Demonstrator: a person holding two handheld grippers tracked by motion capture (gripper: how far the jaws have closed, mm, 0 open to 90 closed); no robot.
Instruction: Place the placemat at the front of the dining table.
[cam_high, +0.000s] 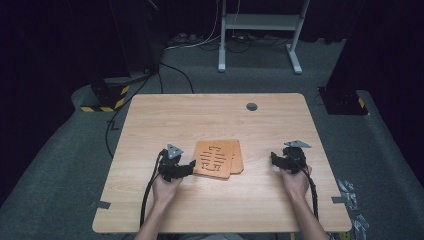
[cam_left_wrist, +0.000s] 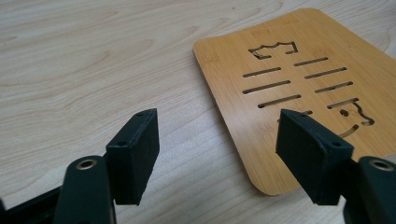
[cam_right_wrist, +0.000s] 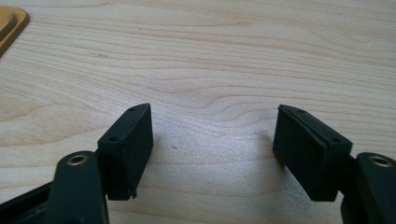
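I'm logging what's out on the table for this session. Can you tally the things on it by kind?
Wooden slotted boards: 2, stacked, the lower one peeking out on the right
Handheld grippers: 2, left gripper and right gripper, both open
Total: 4

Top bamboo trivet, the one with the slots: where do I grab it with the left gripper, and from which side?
Take the top trivet by its near-left rounded corner, coming in low from the left, where the left gripper already sits with open jaws. It lies flat on a second trivet, which peeks out on the right, so that left edge overhangs the table slightly and probably leaves room for one pad beneath.
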